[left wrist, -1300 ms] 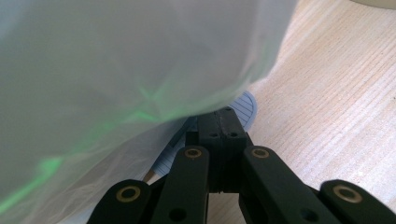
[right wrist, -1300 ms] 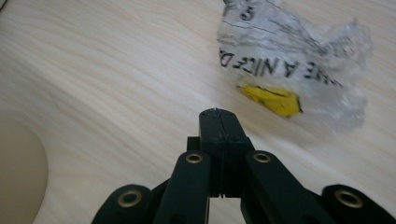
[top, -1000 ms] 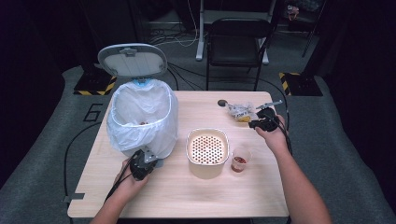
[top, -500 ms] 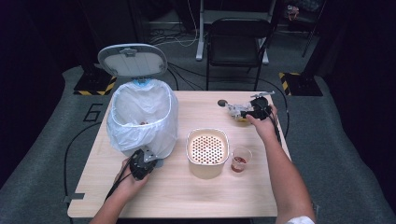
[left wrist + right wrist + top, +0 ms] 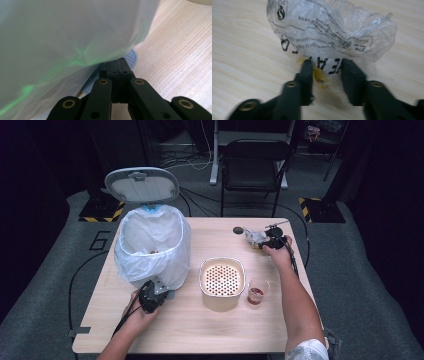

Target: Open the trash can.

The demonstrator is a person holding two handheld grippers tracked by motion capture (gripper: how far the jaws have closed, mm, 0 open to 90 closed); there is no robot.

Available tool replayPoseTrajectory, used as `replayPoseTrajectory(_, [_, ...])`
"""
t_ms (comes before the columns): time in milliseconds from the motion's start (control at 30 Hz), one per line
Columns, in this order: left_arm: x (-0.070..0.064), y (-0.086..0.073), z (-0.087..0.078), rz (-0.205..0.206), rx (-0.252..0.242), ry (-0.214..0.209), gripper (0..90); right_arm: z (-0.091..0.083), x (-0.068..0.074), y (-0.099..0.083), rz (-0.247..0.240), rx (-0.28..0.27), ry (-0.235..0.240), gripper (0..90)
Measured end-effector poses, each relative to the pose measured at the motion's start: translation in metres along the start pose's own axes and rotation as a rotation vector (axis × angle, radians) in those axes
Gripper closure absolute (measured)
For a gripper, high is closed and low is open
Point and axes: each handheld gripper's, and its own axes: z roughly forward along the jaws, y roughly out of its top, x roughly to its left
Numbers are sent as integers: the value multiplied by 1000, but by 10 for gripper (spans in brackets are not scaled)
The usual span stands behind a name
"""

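Crumpled clear plastic wrapper with black print (image 5: 329, 37), lying at upper right of the high view on the pale wooden worktop (image 5: 210, 330). Right tool (image 5: 325, 68) apart, jaws either side of the wrapper's near edge, not yet clamped. Left tool (image 5: 117, 68) together, pressed at the foot of the white-bagged bin (image 5: 152, 247) at left of the high view, grey lid (image 5: 142, 184) raised. Between them, cream perforated container (image 5: 222, 280) and small clear cup of red bits (image 5: 256, 292). Judged early: wrapper not gripped, lift and drop into the bin both left to do.
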Motion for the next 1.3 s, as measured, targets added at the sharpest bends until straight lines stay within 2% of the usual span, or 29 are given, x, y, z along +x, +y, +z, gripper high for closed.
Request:
replayPoseTrajectory(67, [0, 0, 0, 0, -1, 4, 900, -1, 1, 0, -3, 12, 25, 791])
replayPoseTrajectory(133, [0, 0, 0, 1, -2, 4, 900, -3, 3, 0, -18, 20, 30, 841])
replayPoseTrajectory(367, [0, 0, 0, -1, 0, 0, 900, -14, 7, 0, -50, 43, 34, 861])
replayPoseTrajectory(433, [0, 0, 0, -2, -1, 0, 900, -21, 7, 0, -53, 39, 33, 861])
replayPoseTrajectory(467, [0, 0, 0, -2, -2, 4, 900, -31, 9, -3, -71, 41, 40, 860])
replayPoseTrajectory(500, [0, 0, 0, 1, -1, 4, 900, -31, 9, -3, -71, 41, 40, 860])
replayPoseTrajectory(533, [0, 0, 0, 2, 0, 3, 900, -43, 11, -9, -82, 31, 42, 860])
replayPoseTrajectory(567, [0, 0, 0, 2, 0, 3, 900, -43, 11, -9, -82, 31, 42, 860])
replayPoseTrajectory(633, [0, 0, 0, -1, -1, -2, 900, -63, 12, -24, -72, 13, 45, 861])
replayPoseTrajectory(733, [0, 0, 0, 5, 1, 1, 900, -81, 12, -43, -62, 15, 22, 860])
replayPoseTrajectory(767, [0, 0, 0, 5, 2, 1, 900, -81, 12, -43, -62, 15, 22, 860])
replayPoseTrajectory(800, [0, 0, 0, 5, 1, 2, 900, -93, 10, -57, -47, 11, 7, 860])
replayPoseTrajectory(833, [0, 0, 0, 5, 1, 2, 900, -93, 10, -57, -47, 11, 7, 860])
replayPoseTrajectory(867, [0, 0, 0, 5, 1, -1, 900, -102, 11, -70, -43, 17, -21, 859])
replayPoseTrajectory(900, [0, 0, 0, 5, 1, -1, 900, -102, 11, -70, -43, 17, -21, 859])
replayPoseTrajectory(933, [0, 0, 0, 4, 2, -5, 900, -111, 13, -84, -36, 19, -53, 857])
replayPoseTrajectory(967, [0, 0, 0, 7, 1, -2, 900, -115, 13, -90, -30, 16, -51, 857])
replayPoseTrajectory(1033, [0, 0, 0, 8, 1, -2, 900, -121, 15, -103, -18, 22, -61, 855])
replayPoseTrajectory(1067, [0, 0, 0, 8, 2, -6, 900, -121, 15, -103, -18, 22, -61, 855])
replayPoseTrajectory(1100, [1, 0, 0, 10, 3, -7, 900, -125, 17, -115, 4, 24, -64, 853])
replayPoseTrajectory(1133, [0, 0, 0, 10, 2, -3, 900, -125, 17, -115, 4, 24, -64, 853])
replayPoseTrajectory(1167, [0, 0, 0, 11, 0, -5, 900, -127, 20, -126, 26, 34, -53, 849])
replayPoseTrajectory(1300, [0, 0, -1, 13, 6, -9, 900, -130, 25, -138, 30, 42, -51, 832])
